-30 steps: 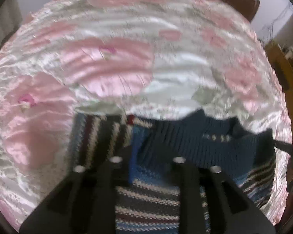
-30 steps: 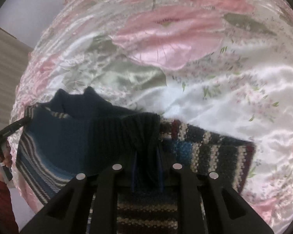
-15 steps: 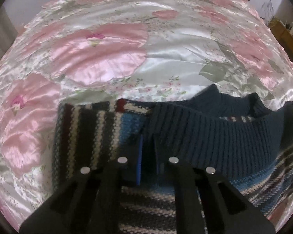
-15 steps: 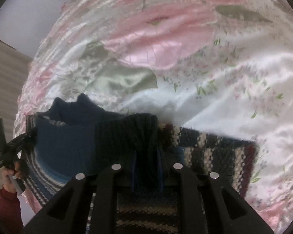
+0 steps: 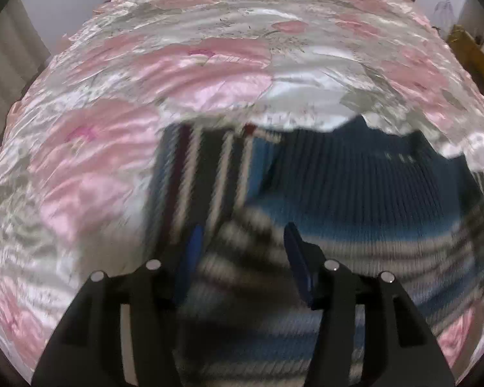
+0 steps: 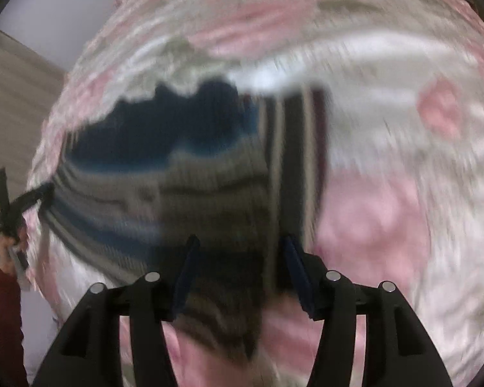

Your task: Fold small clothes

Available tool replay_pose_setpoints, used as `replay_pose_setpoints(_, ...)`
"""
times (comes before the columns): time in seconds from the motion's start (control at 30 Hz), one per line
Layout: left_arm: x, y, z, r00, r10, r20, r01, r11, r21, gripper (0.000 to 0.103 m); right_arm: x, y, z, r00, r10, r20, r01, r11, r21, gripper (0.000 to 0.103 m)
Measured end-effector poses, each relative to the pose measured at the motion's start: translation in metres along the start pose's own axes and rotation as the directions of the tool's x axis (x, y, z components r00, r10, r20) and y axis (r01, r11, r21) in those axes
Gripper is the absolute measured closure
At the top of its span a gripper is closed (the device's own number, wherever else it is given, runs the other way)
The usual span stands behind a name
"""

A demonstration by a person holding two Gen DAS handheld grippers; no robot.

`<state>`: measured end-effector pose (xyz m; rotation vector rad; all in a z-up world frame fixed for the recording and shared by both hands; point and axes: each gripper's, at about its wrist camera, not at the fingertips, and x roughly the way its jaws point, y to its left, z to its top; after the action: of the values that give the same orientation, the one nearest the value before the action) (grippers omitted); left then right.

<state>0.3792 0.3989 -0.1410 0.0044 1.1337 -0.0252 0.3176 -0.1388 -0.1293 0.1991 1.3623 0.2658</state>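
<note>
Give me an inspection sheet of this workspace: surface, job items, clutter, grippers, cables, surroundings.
Surface: pink floral satin bedspread, wrinkled, covering the bed.
Job's things: one striped knit sweater lying on the bedspread, navy ribbed part on top, a striped section folded across at one side.
Clutter: nothing seen.
Grippers: left hand-held gripper open above the sweater; right hand-held gripper open above the sweater's edge. Both views are blurred.
Cables: nothing seen.
Surroundings: pale wall behind the bed; wooden furniture at the left view's right edge; a hand with a red sleeve at the right view's left edge.
</note>
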Motion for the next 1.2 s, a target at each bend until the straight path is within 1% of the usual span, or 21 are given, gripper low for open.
replay_pose_setpoints(0.07,-0.009,0.007,-0.017,1.0,0.006,0.003,-0.006,1.0,0.0,0.051,-0.003,0.001,-0.02,1.0,0.004,-0.014,-0.004,1.0,-0.023,0.045)
replay_pose_setpoints(0.13,-0.014,0.012,-0.033,1.0,0.006,-0.009,-0.006,1.0,-0.008,0.051,-0.001,0.005,-0.039,0.998,0.04,-0.044,-0.041,0.999,-0.032,0.044)
replay_pose_setpoints(0.17,-0.017,0.013,-0.04,1.0,0.006,-0.017,-0.006,1.0,-0.012,0.051,0.002,0.006,-0.044,0.998,0.038,-0.054,-0.04,0.999,-0.036,0.044)
replay_pose_setpoints(0.23,-0.021,0.014,-0.052,0.999,-0.013,-0.029,0.012,0.999,-0.034,0.051,0.009,0.014,-0.051,0.997,0.037,-0.07,-0.041,0.998,-0.055,0.06)
replay_pose_setpoints(0.27,-0.021,0.013,-0.055,0.999,-0.02,-0.03,0.019,0.999,-0.039,0.05,0.012,0.017,-0.053,0.996,0.05,-0.08,-0.055,0.997,-0.06,0.072)
replay_pose_setpoints(0.3,-0.022,0.01,-0.06,1.0,-0.015,-0.027,0.014,0.999,-0.035,0.047,0.013,0.021,-0.054,0.996,0.042,-0.083,-0.047,0.997,-0.061,0.078)
replay_pose_setpoints(0.37,-0.021,0.005,-0.065,1.0,0.008,-0.026,-0.009,1.0,-0.019,0.043,0.011,0.026,-0.056,0.996,0.027,-0.086,-0.034,0.997,-0.075,0.09)
replay_pose_setpoints(0.4,-0.019,0.003,-0.068,0.999,0.018,-0.028,-0.018,1.0,-0.014,0.043,0.004,0.025,-0.058,0.996,0.039,-0.08,-0.044,0.996,-0.073,0.091)
replay_pose_setpoints(0.5,-0.016,0.002,-0.071,0.999,0.015,-0.046,-0.017,0.999,-0.028,0.043,-0.01,0.018,-0.065,0.997,0.033,-0.067,-0.038,0.996,-0.075,0.091)
replay_pose_setpoints(0.57,-0.013,0.004,-0.073,0.998,0.018,-0.059,-0.019,0.999,-0.033,0.042,-0.011,0.014,-0.068,0.998,0.018,-0.068,-0.024,0.997,-0.076,0.091)
replay_pose_setpoints(0.63,-0.008,0.005,-0.074,0.997,0.011,-0.076,-0.014,0.999,-0.033,0.042,-0.002,0.009,-0.075,0.996,0.002,-0.088,-0.007,0.998,-0.058,0.091)
replay_pose_setpoints(0.7,-0.003,0.009,-0.076,0.996,-0.003,-0.091,-0.002,0.999,-0.053,0.041,0.013,0.001,-0.082,0.994,0.005,-0.108,-0.008,1.0,-0.026,0.091)
replay_pose_setpoints(0.8,0.005,0.01,-0.08,0.996,-0.008,-0.089,0.002,0.998,-0.06,0.04,0.027,-0.01,-0.09,0.995,0.024,-0.098,-0.023,1.0,0.015,0.091)
replay_pose_setpoints(0.87,0.008,0.008,-0.083,0.997,-0.001,-0.083,-0.003,0.999,-0.054,0.039,0.028,-0.013,-0.091,0.995,0.033,-0.093,-0.031,0.999,0.028,0.091)
replay_pose_setpoints(0.93,0.01,0.004,-0.085,0.997,0.015,-0.078,-0.018,0.999,-0.038,0.039,0.022,-0.013,-0.088,0.995,0.044,-0.09,-0.042,0.999,0.019,0.085)
replay_pose_setpoints(0.97,0.01,0.003,-0.085,0.997,0.019,-0.077,-0.022,0.999,-0.034,0.038,0.016,-0.013,-0.085,0.995,0.047,-0.087,-0.046,0.999,0.016,0.073)
replay_pose_setpoints(1.0,0.009,0.002,-0.085,0.997,0.025,-0.078,-0.028,0.999,-0.032,0.038,0.007,-0.01,-0.081,0.996,0.043,-0.073,-0.042,0.999,0.006,0.068)
replay_pose_setpoints(1.07,0.003,0.002,-0.081,0.996,0.026,-0.082,-0.029,0.999,-0.034,0.039,-0.015,-0.004,-0.071,1.0,0.016,-0.018,-0.016,0.999,-0.029,0.067)
replay_pose_setpoints(1.1,-0.001,0.003,-0.08,0.997,0.021,-0.08,-0.025,0.999,-0.043,0.039,-0.026,0.002,-0.06,1.0,0.004,0.011,-0.004,0.999,-0.044,0.065)
replay_pose_setpoints(1.17,-0.016,0.005,-0.073,0.999,-0.018,-0.05,0.014,0.997,-0.07,0.039,-0.038,0.01,-0.038,0.999,0.01,0.052,-0.006,0.998,-0.067,0.064)
replay_pose_setpoints(1.2,-0.022,0.004,-0.069,0.999,-0.032,-0.032,0.029,0.997,-0.077,0.039,-0.037,0.017,-0.02,0.998,0.0,0.062,0.004,0.997,-0.078,0.061)
